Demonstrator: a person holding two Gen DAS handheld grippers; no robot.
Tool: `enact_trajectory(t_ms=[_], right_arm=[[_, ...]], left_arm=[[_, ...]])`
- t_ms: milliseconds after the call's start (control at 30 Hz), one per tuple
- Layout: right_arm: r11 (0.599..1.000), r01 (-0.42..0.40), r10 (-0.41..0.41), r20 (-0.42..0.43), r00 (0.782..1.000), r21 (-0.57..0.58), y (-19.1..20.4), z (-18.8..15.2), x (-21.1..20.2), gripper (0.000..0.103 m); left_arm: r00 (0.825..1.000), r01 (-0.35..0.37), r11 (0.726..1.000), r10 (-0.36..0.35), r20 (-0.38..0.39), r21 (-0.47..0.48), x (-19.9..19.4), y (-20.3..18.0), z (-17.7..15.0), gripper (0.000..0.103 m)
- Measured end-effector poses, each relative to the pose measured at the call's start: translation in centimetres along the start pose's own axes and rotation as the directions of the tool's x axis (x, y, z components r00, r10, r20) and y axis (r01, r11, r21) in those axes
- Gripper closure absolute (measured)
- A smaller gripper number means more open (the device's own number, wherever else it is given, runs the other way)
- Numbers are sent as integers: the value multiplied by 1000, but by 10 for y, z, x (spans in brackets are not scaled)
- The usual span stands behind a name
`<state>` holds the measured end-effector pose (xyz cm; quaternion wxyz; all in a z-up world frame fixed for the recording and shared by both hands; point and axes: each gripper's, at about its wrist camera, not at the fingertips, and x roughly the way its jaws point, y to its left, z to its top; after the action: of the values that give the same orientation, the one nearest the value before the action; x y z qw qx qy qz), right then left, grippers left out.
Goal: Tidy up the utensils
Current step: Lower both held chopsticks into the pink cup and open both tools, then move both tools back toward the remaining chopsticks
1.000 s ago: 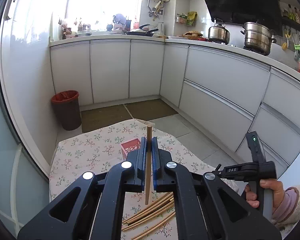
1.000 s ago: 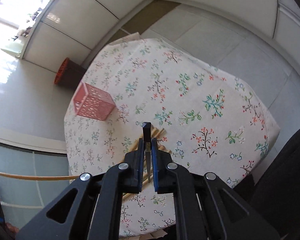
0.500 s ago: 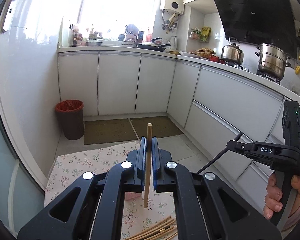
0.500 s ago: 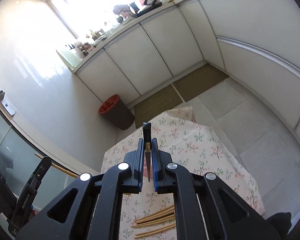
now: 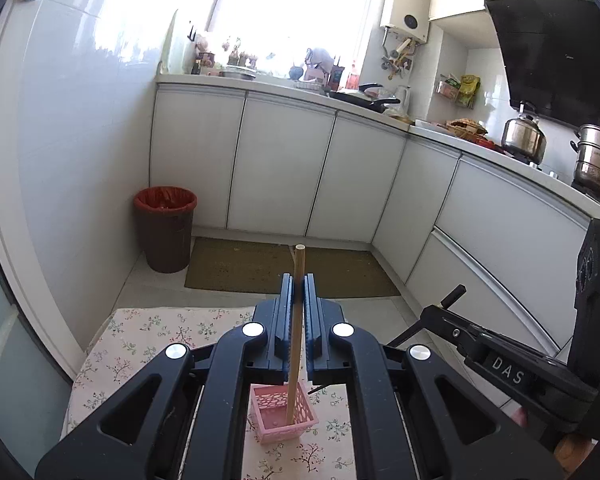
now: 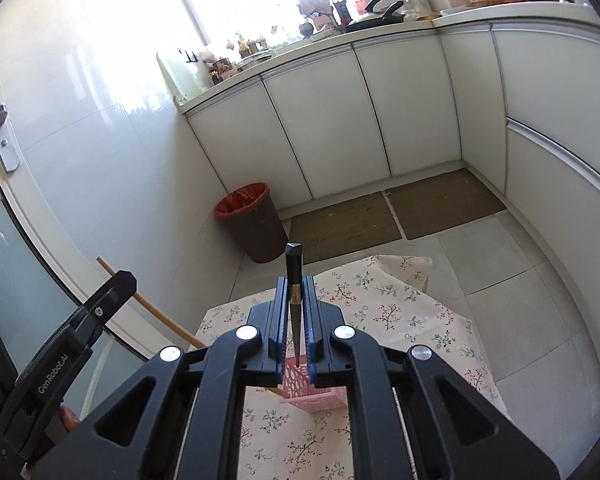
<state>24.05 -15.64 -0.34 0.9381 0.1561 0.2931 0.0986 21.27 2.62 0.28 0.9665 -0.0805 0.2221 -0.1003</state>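
My left gripper (image 5: 298, 292) is shut on a light wooden chopstick (image 5: 295, 332), held upright; its lower end reaches into a pink perforated basket (image 5: 284, 412) on the floral tablecloth. My right gripper (image 6: 295, 296) is shut on a black chopstick (image 6: 294, 304), also upright, with its tip just above the pink basket (image 6: 312, 396). The left gripper (image 6: 96, 304) and its wooden chopstick (image 6: 156, 312) show at the left of the right wrist view. The right gripper (image 5: 452, 300) shows at the right of the left wrist view.
The small table has a floral cloth (image 5: 148, 344). A brown bin with a red liner (image 5: 165, 234) stands by the wall. White cabinets (image 5: 284, 168) line the back and right. Brown mats (image 6: 396, 220) lie on the tiled floor.
Both grippers have come over the pink basket, which now lies right under the fingers. The wooden chopstick's end has dropped into the basket. The loose chopsticks on the table have left view.
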Motion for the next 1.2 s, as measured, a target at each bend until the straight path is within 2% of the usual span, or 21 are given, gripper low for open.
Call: enact_trajectory(t_ms=[167,267,333,500,667,733,800,933,1000,1033,1100,1133,1200], right_arm=[[999,1,-3,-51,999,-35,-2,-15,41,96],[999,-14,10,-89,996,-43,-7,-24,58,92],[999,-11,7,-105,994,-33,-11,-27,65,92],[1000,-3,1,-89,996,-22,-16,-28,58,92],[999,10,-12,-52,999,-43,-13,-27,36,90],[999,17,-19,-42,999,-43,-12,-26,28,83],[999,30,-32,-26,999,-42,-12,-27,20,67],[997,56,-56,2,998,-59,-7,-30,4,61],[996,66,-65,13,998,-64,-4,-32,-4,55],[995,74,-72,21,997,-66,-3,-33,-8,53],[993,95,-92,47,995,-67,-1,-35,-17,38],[992,109,-105,60,993,-64,0,-36,-21,34],[991,123,-119,70,990,-56,-1,-38,-28,29]], left_arm=[[999,-39,999,39,-37,-4,35,12,-15,98],[998,-31,999,29,-64,-37,45,21,-21,97],[997,-34,997,29,-73,-64,45,27,-20,89],[998,-36,996,31,-55,-83,33,29,-13,88],[999,-33,998,31,-40,-61,17,20,-9,81],[999,-36,998,34,-35,-51,11,16,-8,78],[999,-44,998,43,-33,-39,6,13,-8,74],[998,-62,998,61,-34,-18,-3,10,-10,70],[997,-70,997,70,-34,-13,-8,9,-11,64],[997,-72,997,71,-33,-12,-11,10,-12,57],[997,-78,997,77,-23,-11,-18,9,-14,45],[997,-80,997,80,-17,-9,-22,9,-15,39],[996,-87,996,87,-7,-4,-29,7,-17,35]])
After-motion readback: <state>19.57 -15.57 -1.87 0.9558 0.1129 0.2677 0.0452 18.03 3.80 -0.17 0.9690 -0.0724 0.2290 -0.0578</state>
